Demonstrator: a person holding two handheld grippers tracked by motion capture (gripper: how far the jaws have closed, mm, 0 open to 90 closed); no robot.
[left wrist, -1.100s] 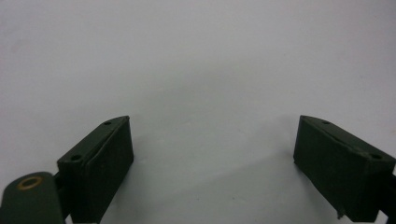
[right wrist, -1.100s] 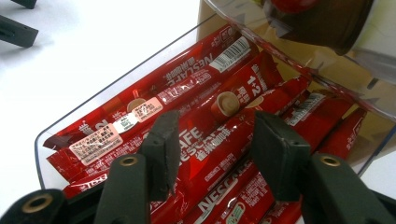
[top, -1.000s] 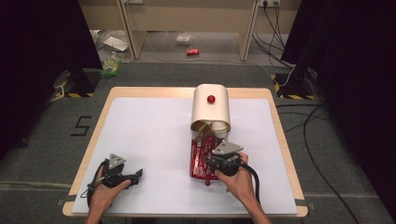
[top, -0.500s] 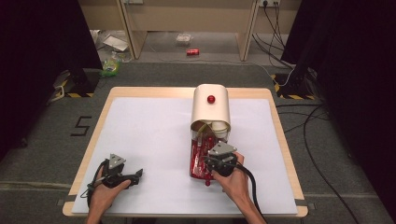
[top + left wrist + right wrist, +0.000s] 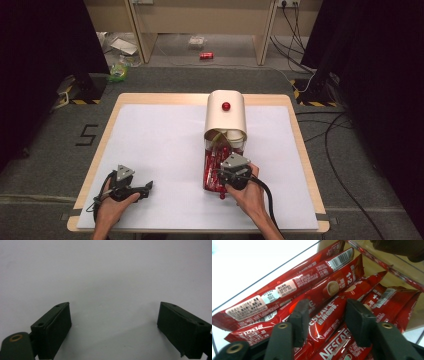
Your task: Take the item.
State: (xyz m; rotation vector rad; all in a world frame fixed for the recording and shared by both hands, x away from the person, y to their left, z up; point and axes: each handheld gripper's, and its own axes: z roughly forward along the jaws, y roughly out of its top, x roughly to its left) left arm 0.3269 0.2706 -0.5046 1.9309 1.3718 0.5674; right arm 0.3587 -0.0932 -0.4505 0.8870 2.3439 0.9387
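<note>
The right gripper (image 5: 325,320) has its fingers around one red coffee stick (image 5: 329,315) in the clear tray (image 5: 210,150), not yet pinching. The left gripper (image 5: 113,325) rests on the bench (image 5: 160,145), fingers spread.

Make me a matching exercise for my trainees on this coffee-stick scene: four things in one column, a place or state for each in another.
Things:
1. left gripper
2. right gripper
3. red knob
4. red soda can

Places or states:
A. on the floor beyond the table
B. jaws either side of a red coffee stick
C. on top of the cream dispenser
D. open over bare white table

Pairs: 1-D, 2-B, 3-C, 4-A
</note>
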